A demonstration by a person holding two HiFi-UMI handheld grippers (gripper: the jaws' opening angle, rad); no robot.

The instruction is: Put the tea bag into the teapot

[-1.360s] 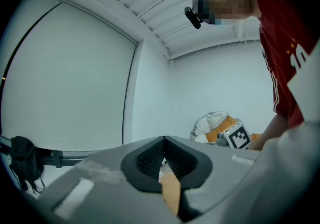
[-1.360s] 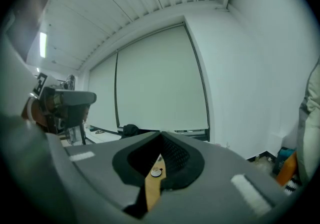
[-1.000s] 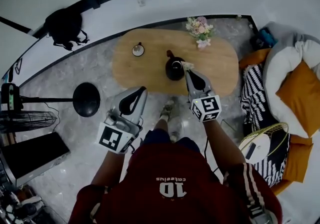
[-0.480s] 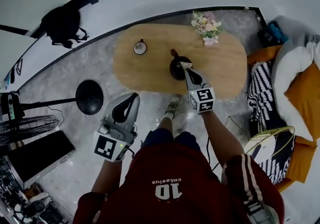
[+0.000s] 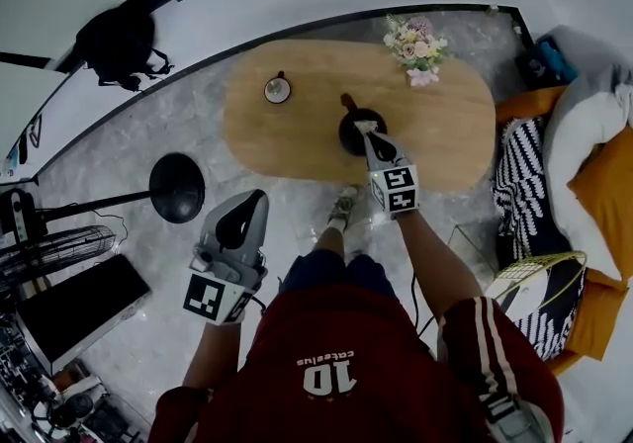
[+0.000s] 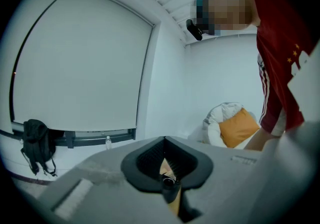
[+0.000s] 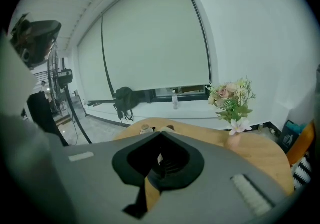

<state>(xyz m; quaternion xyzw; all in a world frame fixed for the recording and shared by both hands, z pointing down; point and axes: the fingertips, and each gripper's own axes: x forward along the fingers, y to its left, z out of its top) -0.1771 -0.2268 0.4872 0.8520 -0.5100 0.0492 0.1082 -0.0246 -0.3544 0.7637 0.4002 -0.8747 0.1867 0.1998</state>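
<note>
Teapot (image 5: 348, 138) handle (image 5: 345, 101) points away; right tongs (image 5: 367, 131) pinch tea bag (image 5: 365, 124) over it.

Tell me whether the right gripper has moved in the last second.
Yes: the right gripper, shut on the tea bag, has come down closer over the teapot.

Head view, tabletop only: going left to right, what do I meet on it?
Cup → teapot → flowers. The right gripper, shut on the tea bag, overlaps the teapot, so it is left out of the order.
</note>
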